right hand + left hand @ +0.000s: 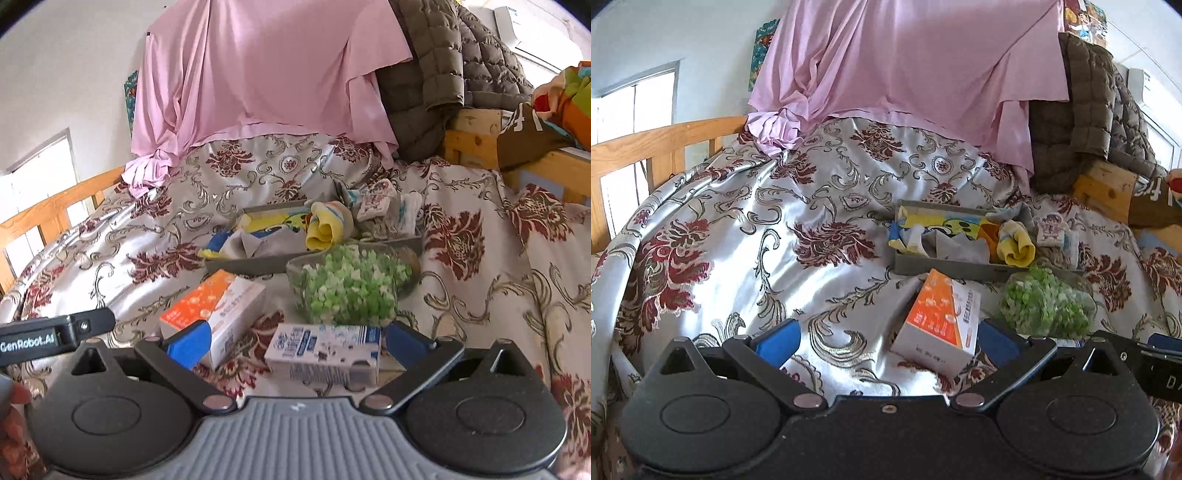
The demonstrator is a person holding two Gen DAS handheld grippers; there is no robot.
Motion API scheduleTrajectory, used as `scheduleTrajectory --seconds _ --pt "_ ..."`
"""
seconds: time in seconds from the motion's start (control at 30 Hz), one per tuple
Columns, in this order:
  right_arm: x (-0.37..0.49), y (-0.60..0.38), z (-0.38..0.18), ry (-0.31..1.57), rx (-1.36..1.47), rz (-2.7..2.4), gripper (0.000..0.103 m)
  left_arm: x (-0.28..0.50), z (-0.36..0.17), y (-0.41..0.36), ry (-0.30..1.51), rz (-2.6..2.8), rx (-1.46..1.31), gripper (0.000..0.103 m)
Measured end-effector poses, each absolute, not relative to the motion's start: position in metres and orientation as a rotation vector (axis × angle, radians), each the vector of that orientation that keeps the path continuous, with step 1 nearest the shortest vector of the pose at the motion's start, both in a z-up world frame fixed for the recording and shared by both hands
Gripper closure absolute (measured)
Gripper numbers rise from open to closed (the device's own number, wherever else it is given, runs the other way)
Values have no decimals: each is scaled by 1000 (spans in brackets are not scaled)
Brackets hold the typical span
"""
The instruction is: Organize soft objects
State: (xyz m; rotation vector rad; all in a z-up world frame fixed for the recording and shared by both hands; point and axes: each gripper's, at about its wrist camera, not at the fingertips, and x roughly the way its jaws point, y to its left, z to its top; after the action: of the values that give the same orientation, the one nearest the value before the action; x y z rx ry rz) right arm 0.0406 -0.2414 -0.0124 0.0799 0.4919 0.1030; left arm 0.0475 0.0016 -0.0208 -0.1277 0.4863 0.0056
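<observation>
While both claws hang wide apart and empty above the patterned satin bedspread [746, 229], the soft things are seen gathered: from the left, a shallow grey tray [258, 266] of crumpled small cloths, a rolled yellow sock [325, 229] at its middle, folded pale cloths [384, 206] at its right end. Left claw [886, 341] and right claw [295, 341] grip nothing. Any loose cloth would best be pinched at a thick fold, clear of the orange-and-white carton [940, 317], the green-beaded bag [347, 288] and the blue-and-white carton [325, 354].

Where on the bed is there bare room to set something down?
Free: the bedspread left of the grey tray, toward the wooden rail, and right of the tray. Crowded: the near middle, with orange box, green bag, blue-and-white carton.
</observation>
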Motion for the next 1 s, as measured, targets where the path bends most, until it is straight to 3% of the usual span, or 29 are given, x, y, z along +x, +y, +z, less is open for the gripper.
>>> scheduleTrajectory --seconds 1.0 --pt "35 -238 -21 507 31 86 0 42 -41 6 541 26 -171 1"
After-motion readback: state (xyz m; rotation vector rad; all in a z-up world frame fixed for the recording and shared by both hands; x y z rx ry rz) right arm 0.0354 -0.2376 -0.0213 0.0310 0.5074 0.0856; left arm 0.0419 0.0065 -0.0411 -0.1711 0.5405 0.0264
